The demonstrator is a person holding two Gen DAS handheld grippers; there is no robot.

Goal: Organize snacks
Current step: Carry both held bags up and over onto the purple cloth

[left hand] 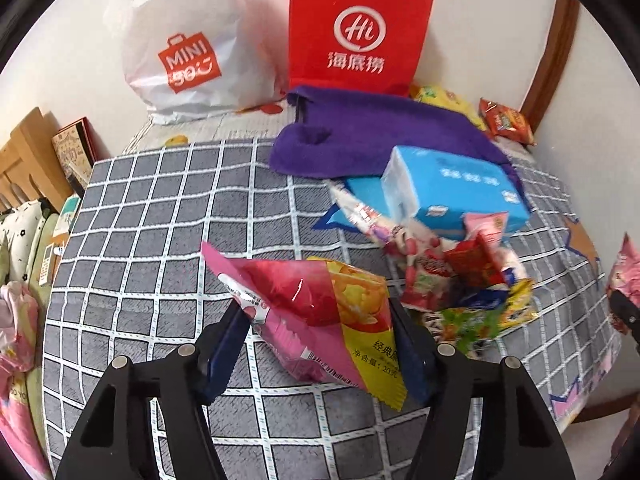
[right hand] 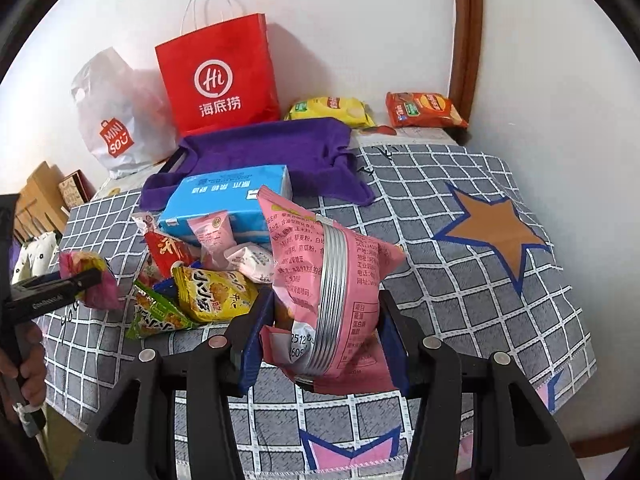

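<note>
Two grips: your left gripper (left hand: 320, 330) pinches a pink-and-yellow crinkled foil chip packet (left hand: 320, 308); your right gripper (right hand: 326, 334) is clamped on a pink plastic snack bag (right hand: 320, 280).

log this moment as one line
left tool: shut on pink-yellow packet | right tool: shut on pink bag | pile: unsorted

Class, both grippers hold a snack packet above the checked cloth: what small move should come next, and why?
Probably carry the pink packet in the right gripper to the far corner beside the yellow chip bag and orange chip bag. Two bags already lie there apart from the heap, which suggests sorted snacks go there.
</note>
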